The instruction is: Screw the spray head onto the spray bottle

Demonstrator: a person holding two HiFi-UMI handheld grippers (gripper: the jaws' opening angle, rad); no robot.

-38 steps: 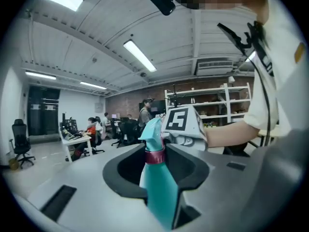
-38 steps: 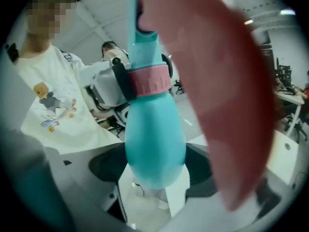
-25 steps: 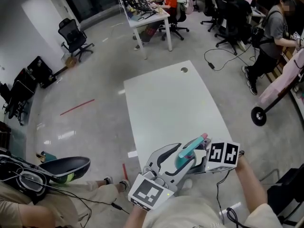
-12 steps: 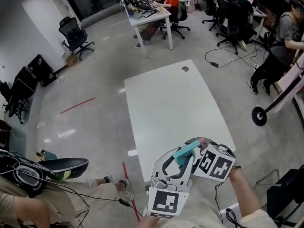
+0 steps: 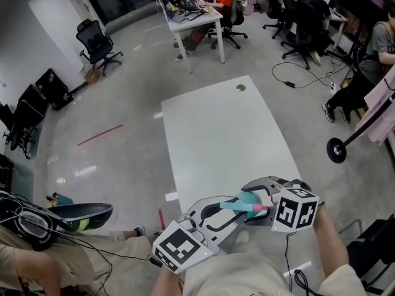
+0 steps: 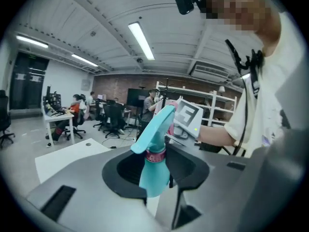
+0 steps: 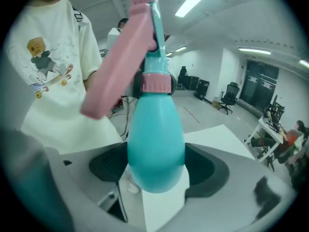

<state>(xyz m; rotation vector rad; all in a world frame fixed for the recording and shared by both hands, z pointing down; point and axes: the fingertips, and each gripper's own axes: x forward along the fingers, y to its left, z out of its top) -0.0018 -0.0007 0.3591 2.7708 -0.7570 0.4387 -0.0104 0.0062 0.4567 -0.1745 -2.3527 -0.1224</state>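
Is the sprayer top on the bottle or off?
On. The head sits on the bottle, its pink collar snug at the neck. How tight it is, cannot tell.

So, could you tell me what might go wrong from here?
The right gripper clamps the smooth, rounded spray bottle, which might slip under twisting. The left gripper has just been closing its jaws with the teal part below the pink collar between them, not the spray head, so turning may tighten nothing.

Teal spray bottle (image 7: 155, 144) aloft over the desk's (image 5: 216, 128) near edge. Spray head (image 7: 126, 52), pink trigger, seated on its neck at a pink collar.
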